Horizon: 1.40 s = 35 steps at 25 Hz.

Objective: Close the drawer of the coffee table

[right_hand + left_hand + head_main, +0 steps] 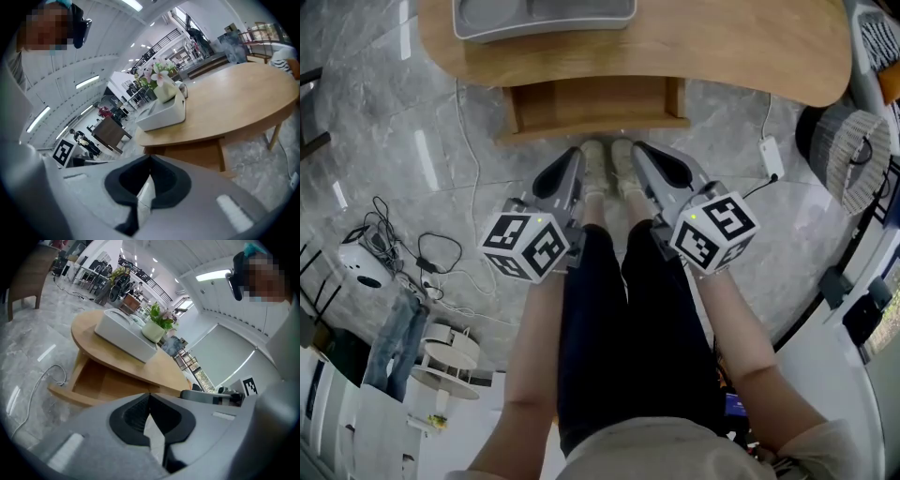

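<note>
The wooden coffee table point(750, 47) spans the top of the head view, and its drawer point(591, 108) is pulled out toward me and looks empty. My left gripper point(572, 157) and right gripper point(643, 152) are held side by side just short of the drawer front, above my feet, apart from it. Both have their jaws pressed together with nothing between them. In the left gripper view the open drawer point(98, 385) lies ahead of the shut left gripper point(149, 397). In the right gripper view the drawer point(197, 154) shows under the tabletop, beyond the right gripper point(150, 159).
A grey tray point(544, 14) and a potted plant point(157, 324) stand on the table. White cables point(469, 187) run over the marble floor at the left, and a white adapter point(772, 157) lies at the right. A woven basket point(848, 145) stands far right.
</note>
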Available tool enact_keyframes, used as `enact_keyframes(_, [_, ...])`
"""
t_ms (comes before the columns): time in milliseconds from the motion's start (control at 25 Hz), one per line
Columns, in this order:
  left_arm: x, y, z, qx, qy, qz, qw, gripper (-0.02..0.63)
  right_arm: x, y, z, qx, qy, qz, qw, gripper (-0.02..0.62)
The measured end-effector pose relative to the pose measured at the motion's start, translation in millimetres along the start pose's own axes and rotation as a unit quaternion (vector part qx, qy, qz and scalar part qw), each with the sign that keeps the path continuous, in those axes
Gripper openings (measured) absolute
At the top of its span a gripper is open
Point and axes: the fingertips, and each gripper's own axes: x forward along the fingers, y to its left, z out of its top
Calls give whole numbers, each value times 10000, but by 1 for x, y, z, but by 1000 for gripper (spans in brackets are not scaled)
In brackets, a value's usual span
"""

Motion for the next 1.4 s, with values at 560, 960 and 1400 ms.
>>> enact_keyframes(560, [40, 58, -69, -504, 60, 430, 9978, 2, 38, -50, -69, 305, 383, -175, 9987, 2])
enact_keyframes(960, [61, 69, -85, -123, 7, 429, 9990, 2, 52, -83, -97, 149, 86, -617, 9979, 2])
enact_keyframes(1400, [80, 85, -91, -133, -292, 753, 9966, 2, 63, -106, -108, 272, -14, -768, 9967, 2])
